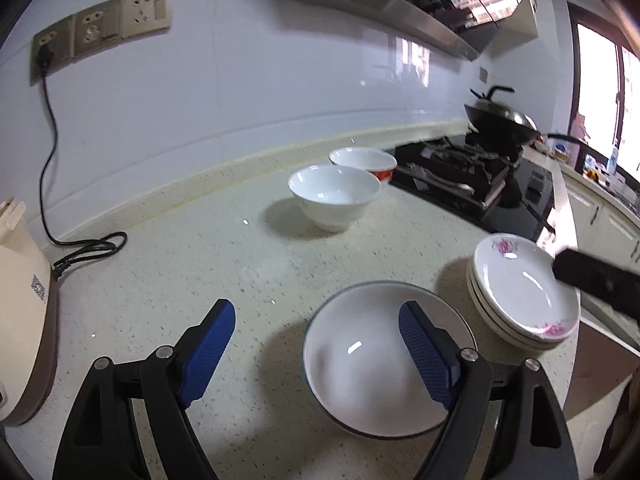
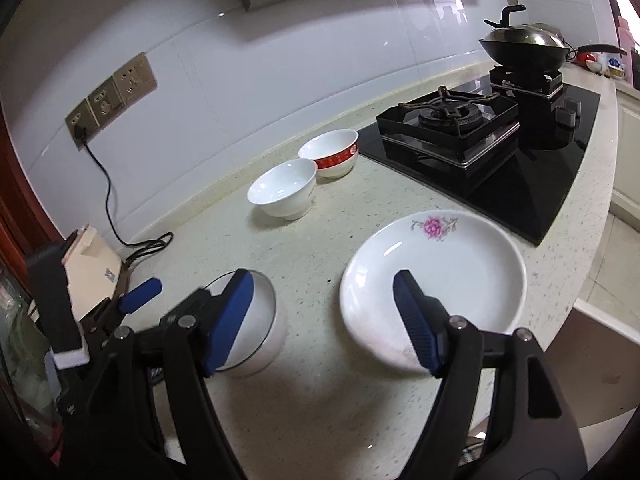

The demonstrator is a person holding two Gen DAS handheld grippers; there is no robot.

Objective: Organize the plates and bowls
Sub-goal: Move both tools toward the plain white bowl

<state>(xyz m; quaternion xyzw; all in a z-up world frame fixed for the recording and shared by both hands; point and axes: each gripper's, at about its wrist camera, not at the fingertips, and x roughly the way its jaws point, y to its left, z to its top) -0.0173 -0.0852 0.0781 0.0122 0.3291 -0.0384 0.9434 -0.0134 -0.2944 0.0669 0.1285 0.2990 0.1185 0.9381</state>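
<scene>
My left gripper (image 1: pixel 318 306) hangs open over the counter. Its right finger is above a white bowl with a dark rim (image 1: pixel 360 364), and nothing is between its pads. To the right sits a stack of white flowered plates (image 1: pixel 516 288), with one of the right gripper's fingers (image 1: pixel 588 276) over its far edge. My right gripper (image 2: pixel 323 276) is open too. Its right finger is over the top plate (image 2: pixel 460 272), and its left finger is in front of the dark-rimmed bowl (image 2: pixel 264 340). A plain white bowl (image 2: pixel 284 192) and a red-banded bowl (image 2: pixel 332 154) stand farther back.
A black gas hob (image 2: pixel 480 148) with a lidded wok (image 2: pixel 524 50) fills the back right. A cream appliance (image 1: pixel 24 300) stands at the left, its black cord (image 1: pixel 80 246) running to wall sockets (image 1: pixel 100 28). The counter's edge (image 2: pixel 592 248) curves just right of the plates.
</scene>
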